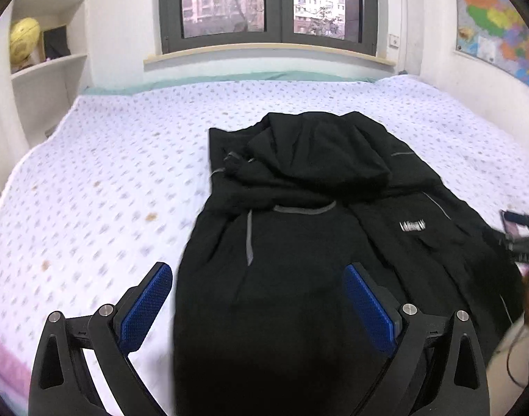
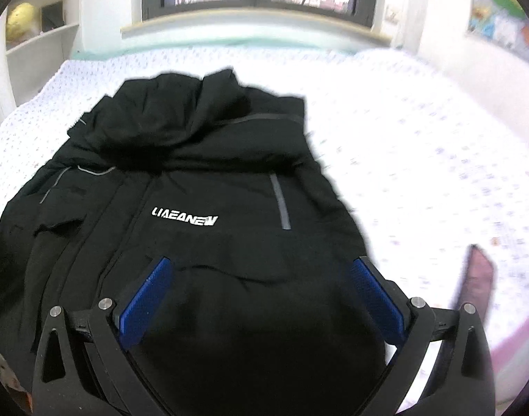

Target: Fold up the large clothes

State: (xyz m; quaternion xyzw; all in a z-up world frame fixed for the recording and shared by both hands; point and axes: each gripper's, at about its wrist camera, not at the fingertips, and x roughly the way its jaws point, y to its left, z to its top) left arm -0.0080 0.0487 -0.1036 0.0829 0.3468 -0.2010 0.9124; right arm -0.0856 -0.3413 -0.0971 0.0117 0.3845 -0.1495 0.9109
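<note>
You hold the left gripper (image 1: 259,306) and right gripper (image 2: 261,300) spread wide and empty over the near hem of the black jacket (image 1: 299,215), which lies on the bed (image 1: 108,173) hood toward twelve o'clock, likely so each can pinch a corner for the fold

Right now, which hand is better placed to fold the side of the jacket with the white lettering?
Probably the right. The right tongs hang open directly over the black jacket, just below its white lettering. The left tongs straddle the jacket's opposite edge.

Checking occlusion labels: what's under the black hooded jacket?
The black hooded jacket lies on the white dotted bedspread. Anything beneath the jacket is covered, so cannot tell.
</note>
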